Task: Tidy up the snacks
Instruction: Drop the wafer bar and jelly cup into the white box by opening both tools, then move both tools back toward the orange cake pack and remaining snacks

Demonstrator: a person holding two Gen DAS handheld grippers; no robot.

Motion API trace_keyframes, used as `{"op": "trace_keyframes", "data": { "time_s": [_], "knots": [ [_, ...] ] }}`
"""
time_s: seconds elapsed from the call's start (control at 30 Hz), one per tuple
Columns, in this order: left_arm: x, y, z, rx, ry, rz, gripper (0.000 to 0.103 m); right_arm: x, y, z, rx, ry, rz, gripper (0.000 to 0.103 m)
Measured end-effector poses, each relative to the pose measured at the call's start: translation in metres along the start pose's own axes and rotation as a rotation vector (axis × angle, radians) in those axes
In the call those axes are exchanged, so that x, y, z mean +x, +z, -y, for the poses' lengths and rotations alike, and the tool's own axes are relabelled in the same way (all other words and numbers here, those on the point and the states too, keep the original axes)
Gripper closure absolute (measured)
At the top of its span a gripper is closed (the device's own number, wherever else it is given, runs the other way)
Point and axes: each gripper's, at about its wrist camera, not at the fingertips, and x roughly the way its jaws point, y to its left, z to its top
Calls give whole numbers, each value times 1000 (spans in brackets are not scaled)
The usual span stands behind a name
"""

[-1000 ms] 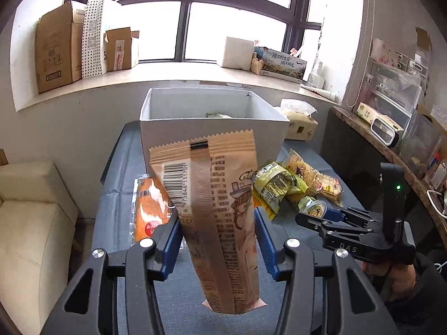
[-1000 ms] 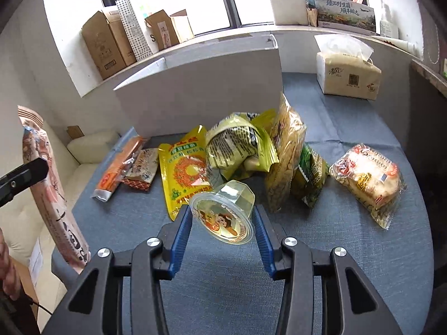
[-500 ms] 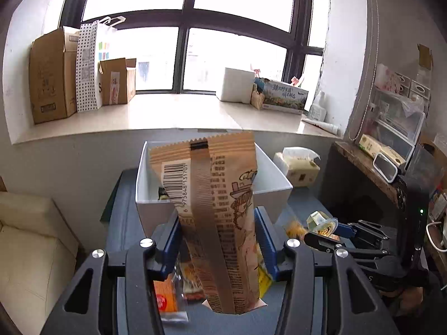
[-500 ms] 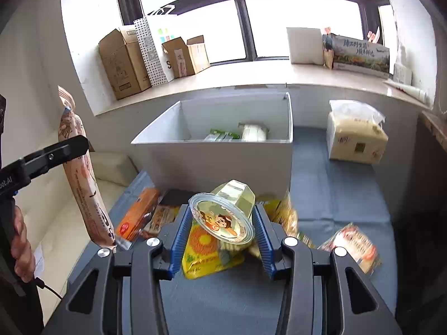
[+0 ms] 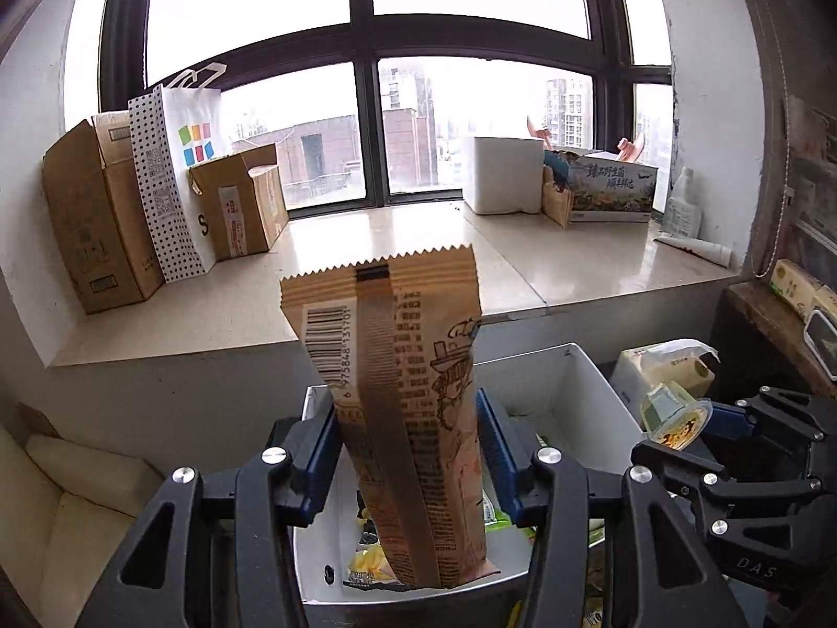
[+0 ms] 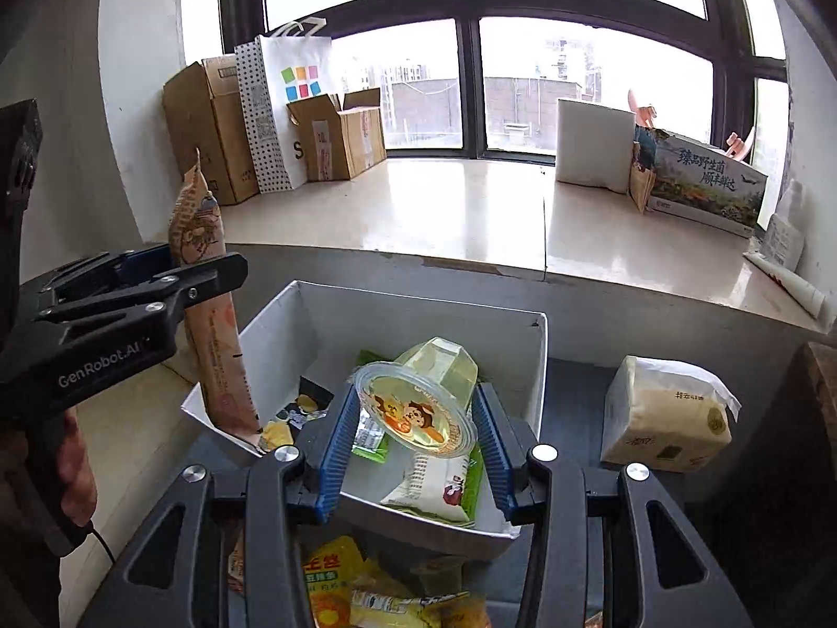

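The left tool (image 5: 405,450) was clamped on a tall tan snack packet (image 5: 403,418), its blue pads pressed against both sides. The packet stood upright, barcode and seam facing the camera, its zigzag top edge rising well above the pads. Seen from the right wrist, its lower end hung over the left corner of the white box (image 6: 539,366), whether touching the rim I could not tell.

The right tool (image 6: 413,445) gripped a clear jelly cup (image 6: 418,397), tilted so its printed cartoon lid faced the camera. The cup was held above the open box, whose floor already carried a white wrapped snack (image 6: 429,492), a green packet (image 6: 371,445) and a few small wrapped pieces near the left wall.

In front of the box, on the blue-grey bench (image 6: 570,392), lay yellow snack bags (image 6: 335,586), partly hidden behind the tool's arms. A tissue pack (image 6: 664,418) sat to the right of the box.

On the windowsill (image 6: 444,209) behind stood cardboard boxes (image 6: 209,125), a dotted paper bag (image 6: 277,104) and a white block (image 6: 591,146).

A hand (image 6: 73,476) held the left tool's grip at the frame's edge.
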Motion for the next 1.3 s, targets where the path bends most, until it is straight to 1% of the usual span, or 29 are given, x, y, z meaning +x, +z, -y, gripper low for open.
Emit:
{"op": "trace_keyframes", "data": {
  "time_s": [0.07, 0.13, 0.17, 0.2, 0.23, 0.27, 0.3, 0.4, 0.5, 0.57, 0.67, 0.73, 0.8, 0.87, 0.93, 1.03, 1.07, 1.13, 1.23, 1.27, 1.3],
  "knots": [
    [20, -4, -4, -5, 11, -43, 47, 13, 4, 4, -9, -4, -14, 54],
    [39, -12, -4, 4, 24, -105, 42, 25, 5, 9, -5, 1, -36, 52],
    [43, -15, -5, 2, 63, -109, 32, 31, 6, 12, -3, 6, -56, 37],
    [43, -20, -6, 0, 106, -96, 18, 35, 5, 14, -2, -1, -73, 23],
    [40, -22, -9, -8, 112, -84, 10, 37, 3, 15, -4, -7, -72, 3],
    [38, -24, -11, -24, 77, -82, 0, 33, 0, 16, -10, -9, -44, 1],
    [36, -25, -13, -34, 40, -83, 0, 29, -2, 16, -14, -9, -19, 1],
    [32, -25, -13, -28, 47, -104, 0, 24, -6, 23, 22, 2, -19, 0],
    [26, -25, -13, -39, 22, -120, 0, 17, -9, 30, 67, 10, -8, 0],
    [20, -26, -14, -56, 12, -120, 0, 11, -12, 32, 98, 41, -2, 0],
    [15, -31, -13, -75, -27, -147, 0, -3, -18, 31, 95, 29, 32, 0],
    [8, -35, -12, -73, -48, -149, 0, -13, -21, 29, 89, 50, 48, 0],
    [1, -40, -9, -64, -49, -157, 0, -25, -26, 26, 82, 59, 65, 0],
    [-9, -47, -8, -79, -62, -186, 0, -39, -33, 23, 75, 78, 84, 0],
    [-24, -57, -6, -89, -83, -191, 0, -53, -43, 20, 68, 100, 110, 0],
    [-49, -74, 0, -65, -76, -169, 0, -74, -63, 14, 58, 142, 136, 0],
    [-57, -80, 1, -61, -87, -165, 0, -80, -70, 12, 57, 144, 141, 0],
    [-73, -93, 2, -57, -112, -157, 0, -94, -86, 11, 66, 186, 159, 0],
    [-98, -114, -2, -66, -90, -135, 0, -109, -113, 13, 90, 214, 161, 0],
    [-105, -121, -4, -71, -91, -133, 0, -113, -123, 13, 89, 204, 155, 0],
    [-111, -129, -6, -75, -73, -135, 0, -117, -133, 13, 93, 192, 147, 0]
  ]
}}
